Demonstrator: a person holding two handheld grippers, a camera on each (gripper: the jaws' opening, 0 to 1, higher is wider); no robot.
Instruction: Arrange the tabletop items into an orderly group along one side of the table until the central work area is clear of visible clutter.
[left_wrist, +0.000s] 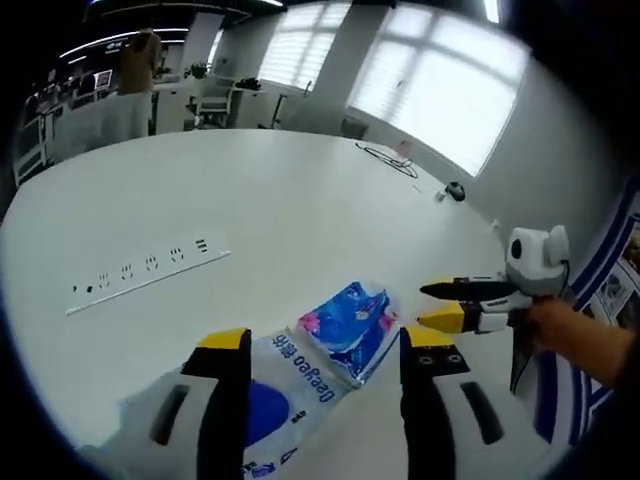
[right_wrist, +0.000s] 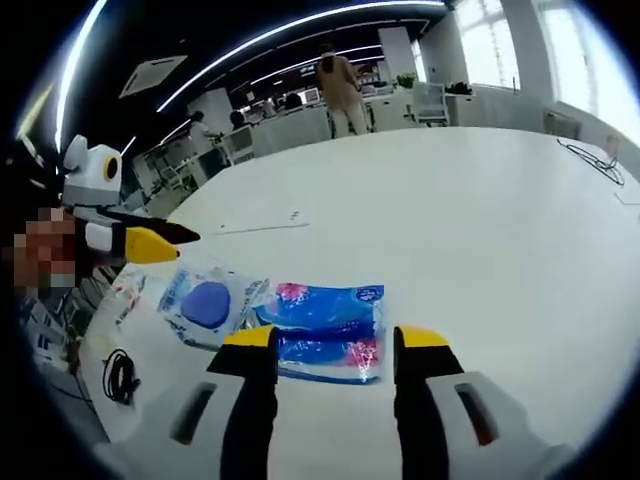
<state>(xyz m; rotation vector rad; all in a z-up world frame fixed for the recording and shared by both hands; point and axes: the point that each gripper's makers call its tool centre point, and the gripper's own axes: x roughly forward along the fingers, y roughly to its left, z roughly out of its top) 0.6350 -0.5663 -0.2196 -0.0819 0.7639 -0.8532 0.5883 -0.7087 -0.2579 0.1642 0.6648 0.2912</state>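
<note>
Your left gripper (left_wrist: 325, 345) has jaws apart, nothing clamped; your right gripper (right_wrist: 335, 345) likewise has jaws apart and nothing held.

Landmark: the blue packet (left_wrist: 348, 328), a flat plastic-wrapped pack lying on the white table (left_wrist: 270, 210). In the left gripper view it sits just beyond and between your left jaws. In the right gripper view the blue packet (right_wrist: 325, 330) lies just past the right jaw tips, partly under them.

Touching one end of the blue packet is the white pouch (left_wrist: 290, 385) with a blue round print, overlapping or butting it; cannot tell which. In the right gripper view the white pouch (right_wrist: 208, 305) is just beside the packet, on the side toward your other gripper.

A power strip (left_wrist: 150, 272) is set into the table well apart from the packet. A black cable (right_wrist: 120, 375) lies near the pouch, at the table edge.

Handling, judged: both packs look light, soft, slick film, so they will likely slide or crumple rather than lift flat. Pinch a sealed end seam or an edge, not the middle. Pushing one may drag the other along.
</note>
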